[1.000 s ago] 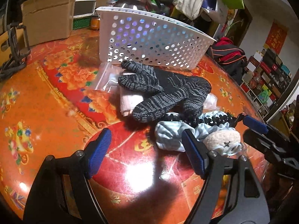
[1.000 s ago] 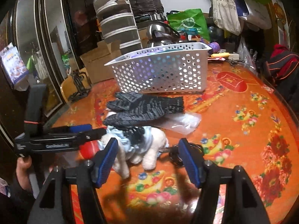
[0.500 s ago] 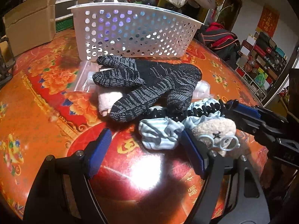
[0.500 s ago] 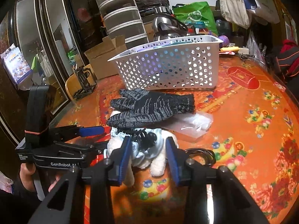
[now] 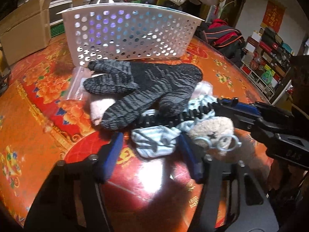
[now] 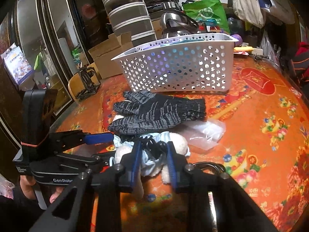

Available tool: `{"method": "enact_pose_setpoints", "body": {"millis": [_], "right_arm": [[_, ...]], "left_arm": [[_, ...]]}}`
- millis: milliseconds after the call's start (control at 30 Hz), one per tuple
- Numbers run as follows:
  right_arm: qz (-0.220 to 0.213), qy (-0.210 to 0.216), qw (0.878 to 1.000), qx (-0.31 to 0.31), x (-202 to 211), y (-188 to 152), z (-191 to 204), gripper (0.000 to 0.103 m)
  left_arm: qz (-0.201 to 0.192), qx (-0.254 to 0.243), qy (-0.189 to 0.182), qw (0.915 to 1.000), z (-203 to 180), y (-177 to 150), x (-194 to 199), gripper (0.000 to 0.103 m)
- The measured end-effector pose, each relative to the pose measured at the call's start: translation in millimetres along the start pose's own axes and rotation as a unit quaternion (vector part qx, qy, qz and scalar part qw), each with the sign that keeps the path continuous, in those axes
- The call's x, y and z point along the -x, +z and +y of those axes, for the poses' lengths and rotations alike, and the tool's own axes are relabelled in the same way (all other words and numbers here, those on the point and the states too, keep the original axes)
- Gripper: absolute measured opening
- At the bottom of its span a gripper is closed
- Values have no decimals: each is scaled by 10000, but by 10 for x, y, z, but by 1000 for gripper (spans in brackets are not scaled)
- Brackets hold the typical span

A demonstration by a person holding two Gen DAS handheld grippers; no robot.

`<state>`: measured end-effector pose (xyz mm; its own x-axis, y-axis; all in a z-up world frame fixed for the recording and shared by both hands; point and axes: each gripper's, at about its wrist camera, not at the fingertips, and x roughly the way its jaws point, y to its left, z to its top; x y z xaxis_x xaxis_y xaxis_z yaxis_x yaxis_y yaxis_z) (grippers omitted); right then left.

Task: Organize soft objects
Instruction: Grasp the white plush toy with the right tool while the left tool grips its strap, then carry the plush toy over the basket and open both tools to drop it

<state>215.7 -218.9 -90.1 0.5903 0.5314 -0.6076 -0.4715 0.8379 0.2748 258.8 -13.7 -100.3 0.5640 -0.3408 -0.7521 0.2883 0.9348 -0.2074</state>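
— Checking the pile: where's your right gripper (image 6: 152, 155)?
— It's closed down on the black coil hair tie (image 6: 154, 147), which lies on the blue striped cloth (image 5: 154, 141) over the plush toy (image 5: 212, 129), just in front of the dark knit gloves (image 5: 146, 89).
— Left one?
— Your left gripper (image 5: 150, 148) has its jaws apart, flanking the cloth's near end, gripping nothing.
— Basket?
— White perforated basket (image 5: 127, 32) sits just behind the gloves, on the red floral table (image 5: 38, 106).
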Motion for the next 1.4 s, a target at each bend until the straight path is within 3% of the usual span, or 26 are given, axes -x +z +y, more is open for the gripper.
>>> {"method": "enact_pose_setpoints", "body": {"millis": [100,200,233,267,367,600,1133,1400], "right_arm": [[26,-9,10000,50,-6,-8,5,24],[19,18,10000,63,8,-16,6,24],[-1,21,10000,54,16,-21,6,24],[-9,31,10000,59,23,-26,6,24],[-46,86,9999,92,45,-40,35,19],[-98,89,9998,147,83,-58,66,19],[-660,288,9964,452,546,89,336,19],[-936,256,9925,742,768,338,489,19]], "left_arm": [[28,-46,-47,10000,-30,8,-15,47],[2,-58,-12,10000,-38,0,-3,40],[-20,-49,0,10000,-36,-1,5,14],[-34,-15,-3,10000,-28,-4,19,8],[-68,79,-202,9997,9,-21,59,8],[-149,0,-42,9999,-49,-69,121,5],[-936,-65,115,9955,-163,-42,799,2],[-1270,-139,143,9917,-189,180,1136,2]]}}
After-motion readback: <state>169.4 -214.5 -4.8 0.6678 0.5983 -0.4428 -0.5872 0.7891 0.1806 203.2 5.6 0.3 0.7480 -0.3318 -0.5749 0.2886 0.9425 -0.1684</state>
